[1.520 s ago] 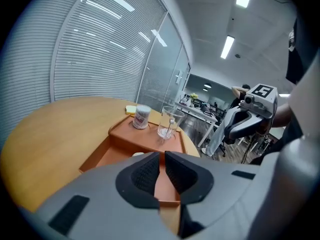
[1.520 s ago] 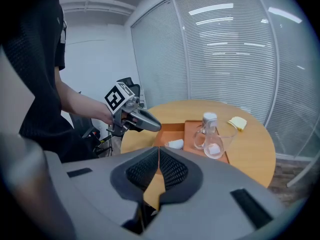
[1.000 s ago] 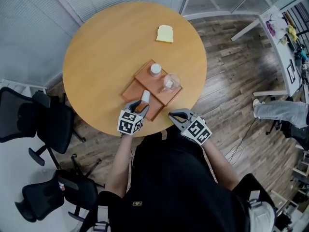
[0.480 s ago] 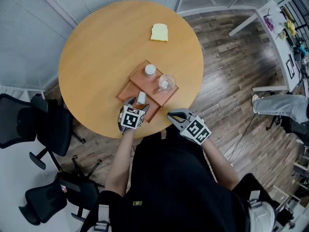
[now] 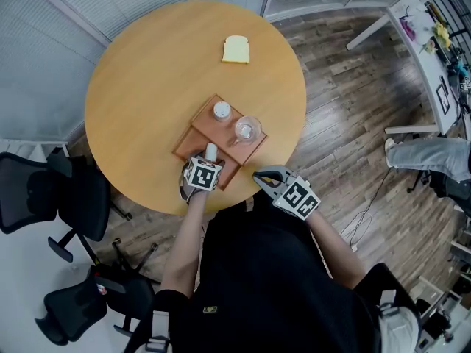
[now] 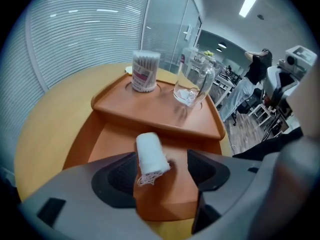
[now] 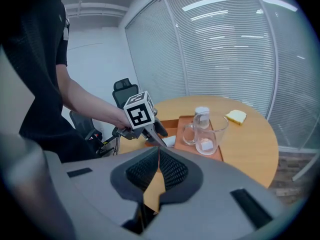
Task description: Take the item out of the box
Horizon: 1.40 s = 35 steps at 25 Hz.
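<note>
Update: small white gauze roll [image 6: 151, 156] lying loose on lower step of orange plastic box [image 6: 112, 134], between jaws of opening left claw [image 6: 162, 174]. Right claw [image 7: 156, 170] pinched closed, empty. Clear swab jar [image 6: 145, 71], glass mug [image 6: 195, 81] yet to go, probably.

Part of roll [image 5: 210, 150] seemingly under left claw [image 5: 208, 160].

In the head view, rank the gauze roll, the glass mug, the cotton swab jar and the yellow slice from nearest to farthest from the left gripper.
1. gauze roll, between the opening jaws of the left gripper.
2. glass mug, right, and cotton swab jar, left, both just beyond: too close to call.
3. yellow slice, far across the table.
</note>
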Available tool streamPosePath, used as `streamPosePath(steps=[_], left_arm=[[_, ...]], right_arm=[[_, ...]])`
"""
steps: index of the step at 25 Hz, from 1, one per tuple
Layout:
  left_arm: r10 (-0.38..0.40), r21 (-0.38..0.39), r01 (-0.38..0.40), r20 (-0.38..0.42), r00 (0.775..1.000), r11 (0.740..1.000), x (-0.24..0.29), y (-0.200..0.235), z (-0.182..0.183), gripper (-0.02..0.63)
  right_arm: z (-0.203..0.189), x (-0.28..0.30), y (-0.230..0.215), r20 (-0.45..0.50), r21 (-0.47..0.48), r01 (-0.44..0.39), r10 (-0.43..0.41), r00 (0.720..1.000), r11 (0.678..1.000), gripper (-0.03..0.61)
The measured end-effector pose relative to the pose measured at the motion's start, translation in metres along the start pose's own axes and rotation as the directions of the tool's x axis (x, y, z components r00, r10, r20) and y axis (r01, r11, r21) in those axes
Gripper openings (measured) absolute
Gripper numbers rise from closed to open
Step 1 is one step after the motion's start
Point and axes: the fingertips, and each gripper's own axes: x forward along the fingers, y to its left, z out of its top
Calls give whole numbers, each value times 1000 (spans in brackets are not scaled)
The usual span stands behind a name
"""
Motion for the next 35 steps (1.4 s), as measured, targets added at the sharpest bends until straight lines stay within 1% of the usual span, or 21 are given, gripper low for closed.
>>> streamPosePath(steps=[2,5,8,11,13,17,20,21,28,32,35], left_arm=[[4,-10,-5,-23,1000,1000,5,1,-3,314],[34,-22,-35,-36,999,999,7,5,-2,314],[51,-13,-52,-71,996,999,10,7,-3,310],[62,-2,-63,-117,991,998,14,8,-5,280],[73,-5,-75,-132,989,997,15,11,-7,266],[105,-9,-107,-132,986,994,16,16,-7,236],[127,-1,-128,-138,982,992,15,20,-7,189],[131,1,-132,-140,981,991,15,21,-7,184],[144,17,-143,-152,978,990,14,20,-8,176],[147,5,-148,-146,978,989,15,22,-7,172],[147,12,-147,-147,978,989,14,21,-9,172]], right_arm=[[6,0,-4,19,16,-6,5,1000,1000,6],[5,0,-9,22,27,-11,11,1000,1000,6],[5,0,-13,23,36,-23,22,999,999,6],[-1,1,-12,17,62,-55,54,998,997,5],[-4,2,-12,14,71,-59,58,998,996,6],[-9,1,-15,5,77,-59,59,998,995,5],[-10,-1,-18,9,94,-59,58,998,994,5],[-10,-2,-19,15,101,-58,57,998,993,5],[-6,-8,-23,39,126,-48,44,998,991,5],[-2,-9,-23,51,121,-55,49,998,991,5],[1,-10,-22,59,118,-50,44,997,992,5]])
